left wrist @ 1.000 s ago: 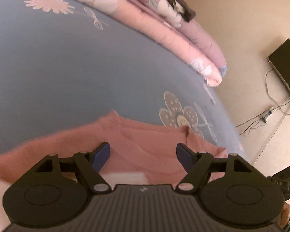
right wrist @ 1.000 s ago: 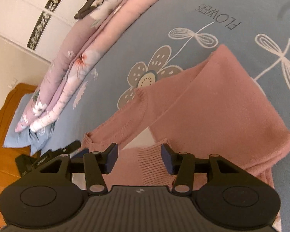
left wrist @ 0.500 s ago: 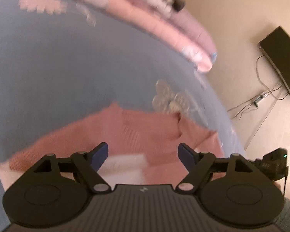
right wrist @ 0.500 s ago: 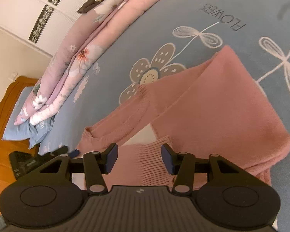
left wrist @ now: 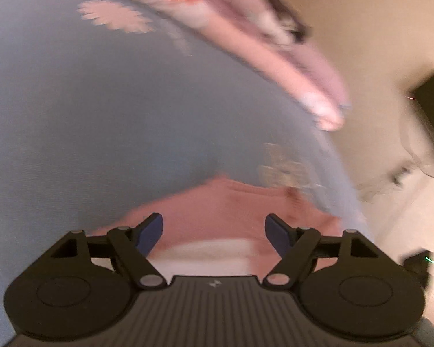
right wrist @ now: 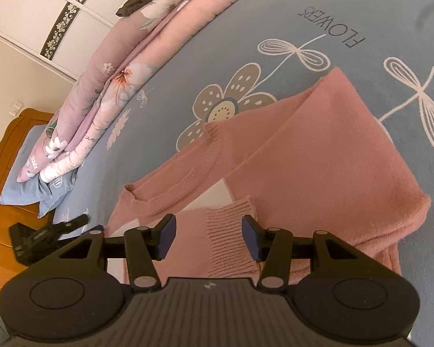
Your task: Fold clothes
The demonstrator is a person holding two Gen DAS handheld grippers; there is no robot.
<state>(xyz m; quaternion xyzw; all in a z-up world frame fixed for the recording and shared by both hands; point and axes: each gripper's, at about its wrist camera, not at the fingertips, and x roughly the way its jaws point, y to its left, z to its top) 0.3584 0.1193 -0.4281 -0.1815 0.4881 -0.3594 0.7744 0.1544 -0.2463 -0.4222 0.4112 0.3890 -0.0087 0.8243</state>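
Pink ribbed-knit sweater (right wrist: 318,156) on smooth blue bedsheet (right wrist: 246,29)

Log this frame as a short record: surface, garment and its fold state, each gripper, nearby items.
surface: blue flower-print bed sheet
garment: pink knit sweater, lying flat, sleeve folded across the body, ribbed cuff on top
left gripper: open, above the sweater's edge, holding nothing
right gripper: open, straddling the ribbed cuff, pads not pressing it
nearby: folded pink floral quilt along the bed's far side
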